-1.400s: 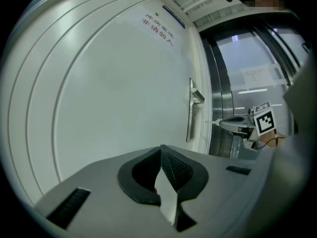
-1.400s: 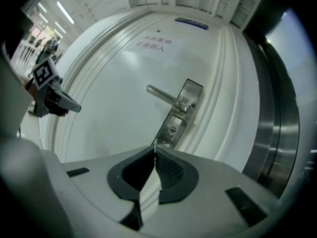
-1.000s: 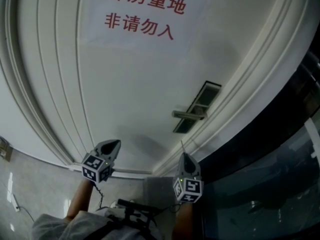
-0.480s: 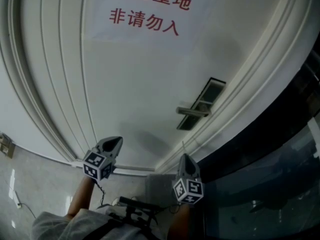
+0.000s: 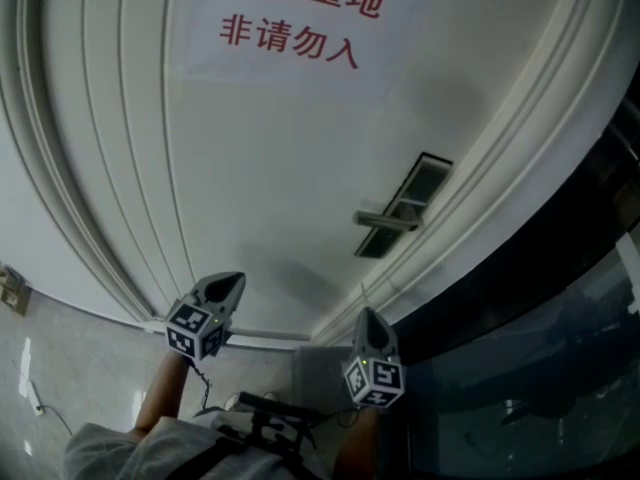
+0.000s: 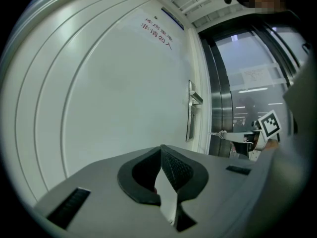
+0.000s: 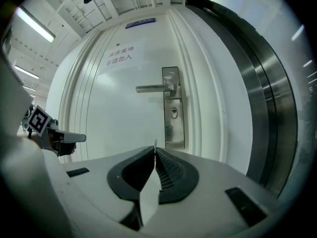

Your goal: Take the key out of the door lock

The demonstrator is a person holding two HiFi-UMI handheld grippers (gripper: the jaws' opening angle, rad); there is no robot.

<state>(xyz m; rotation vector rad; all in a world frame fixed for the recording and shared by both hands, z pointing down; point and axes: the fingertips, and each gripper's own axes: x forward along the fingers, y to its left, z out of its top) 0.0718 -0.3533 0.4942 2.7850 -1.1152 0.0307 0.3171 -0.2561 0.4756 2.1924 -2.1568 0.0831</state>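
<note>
Right gripper (image 7: 155,149) pinches the key (image 7: 155,143), apart from the door lock (image 7: 174,112); my left gripper (image 6: 161,148) is pressed together, empty.

The white door (image 7: 119,113) carries a paper sign (image 7: 120,56) with red characters high up and a tall metal lock plate (image 7: 173,133) near its right edge. A lever handle (image 7: 151,88) juts left from the plate, with the keyhole (image 7: 174,113) just below it.
</note>
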